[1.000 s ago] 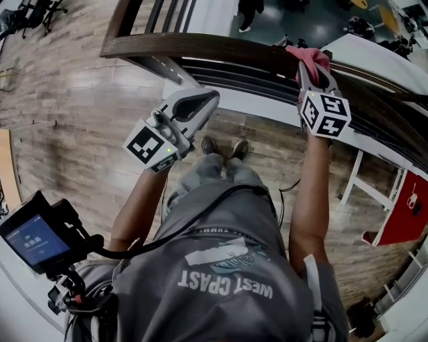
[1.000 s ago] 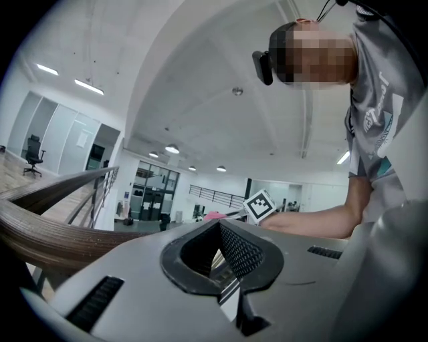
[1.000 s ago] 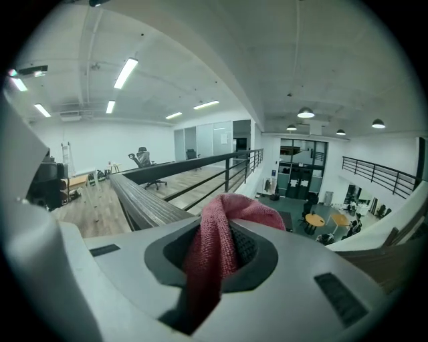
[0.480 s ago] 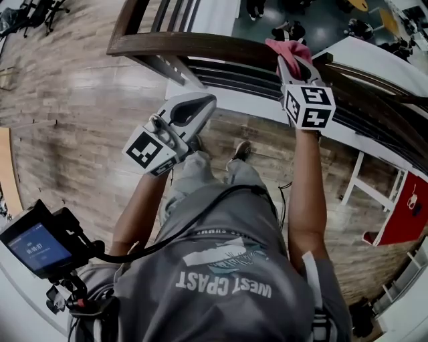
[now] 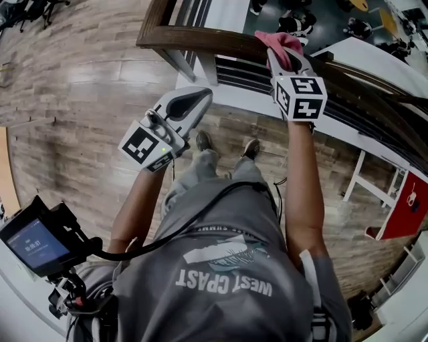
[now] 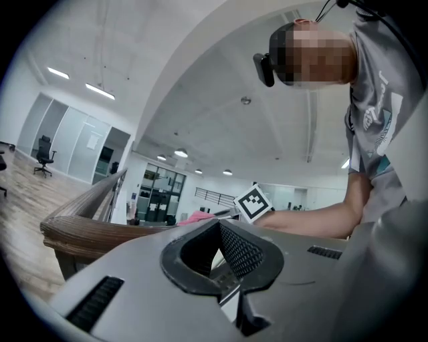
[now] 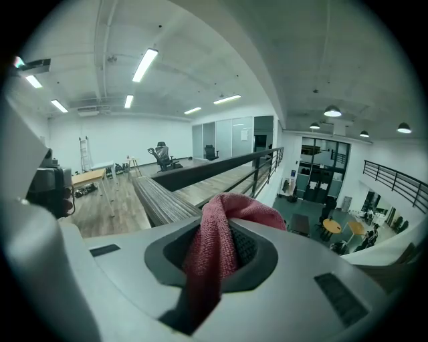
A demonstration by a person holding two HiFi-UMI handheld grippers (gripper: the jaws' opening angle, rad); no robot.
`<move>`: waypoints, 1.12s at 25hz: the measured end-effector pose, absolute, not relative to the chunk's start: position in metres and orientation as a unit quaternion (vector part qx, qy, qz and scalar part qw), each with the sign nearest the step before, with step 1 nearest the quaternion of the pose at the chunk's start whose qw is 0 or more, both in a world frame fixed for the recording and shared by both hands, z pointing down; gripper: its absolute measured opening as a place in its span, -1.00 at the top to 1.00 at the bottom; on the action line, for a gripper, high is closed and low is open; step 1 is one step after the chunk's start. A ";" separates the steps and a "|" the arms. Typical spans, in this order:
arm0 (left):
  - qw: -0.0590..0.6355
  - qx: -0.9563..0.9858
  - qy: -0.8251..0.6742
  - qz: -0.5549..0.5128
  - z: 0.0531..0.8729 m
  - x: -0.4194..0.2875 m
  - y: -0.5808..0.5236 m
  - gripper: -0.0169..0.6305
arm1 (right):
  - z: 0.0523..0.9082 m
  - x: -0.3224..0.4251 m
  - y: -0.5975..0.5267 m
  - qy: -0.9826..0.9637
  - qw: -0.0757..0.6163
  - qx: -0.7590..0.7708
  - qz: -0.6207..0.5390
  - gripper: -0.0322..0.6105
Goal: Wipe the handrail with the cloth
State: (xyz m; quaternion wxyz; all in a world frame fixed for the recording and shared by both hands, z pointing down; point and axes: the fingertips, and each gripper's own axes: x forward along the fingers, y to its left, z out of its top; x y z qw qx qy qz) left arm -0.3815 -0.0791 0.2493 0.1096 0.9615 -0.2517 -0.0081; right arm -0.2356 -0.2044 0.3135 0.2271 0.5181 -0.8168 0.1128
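Observation:
The dark wooden handrail point(image 5: 200, 40) runs across the top of the head view, from its left end off to the right. A pink cloth point(image 5: 281, 40) lies on top of it, pressed there by my right gripper point(image 5: 286, 57), which is shut on the cloth. In the right gripper view the cloth point(image 7: 244, 207) bunches out from between the jaws of the right gripper point(image 7: 224, 234), with the handrail point(image 7: 157, 197) just beyond. My left gripper point(image 5: 202, 95) hangs in the air short of the rail, shut with nothing in it. From the left gripper point(image 6: 217, 227) I see the handrail point(image 6: 87, 230) and the cloth point(image 6: 200, 217).
Metal balusters point(image 5: 200, 67) drop under the rail, and past them lies a lower floor point(image 5: 321, 20). The person's shoes point(image 5: 202, 141) stand on wood flooring close to the railing. A white table frame point(image 5: 374, 187) and a red panel point(image 5: 409, 204) are at right. A screen device point(image 5: 30, 244) hangs lower left.
My right gripper has slid the cloth leftward along the handrail toward its left end. The person has stepped along with it. The left gripper has stayed beside the rail.

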 end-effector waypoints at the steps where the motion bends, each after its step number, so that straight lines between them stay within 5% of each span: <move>1: 0.109 0.962 -0.250 -0.008 0.249 -0.382 -0.080 0.93 | 0.314 -0.239 -0.205 -0.817 0.227 0.517 0.114 0.74; 13: 0.107 0.959 -0.263 -0.015 0.247 -0.384 -0.086 0.93 | 0.320 -0.305 -0.210 -0.855 0.229 0.448 0.122 0.74; 21: 0.103 0.956 -0.274 -0.010 0.250 -0.394 -0.085 0.93 | 0.347 -0.389 -0.123 -0.920 0.210 0.331 0.014 0.74; 28: 0.123 0.945 -0.301 0.023 0.268 -0.422 -0.070 0.93 | 0.423 -0.278 -0.140 -0.846 0.206 0.490 0.041 0.74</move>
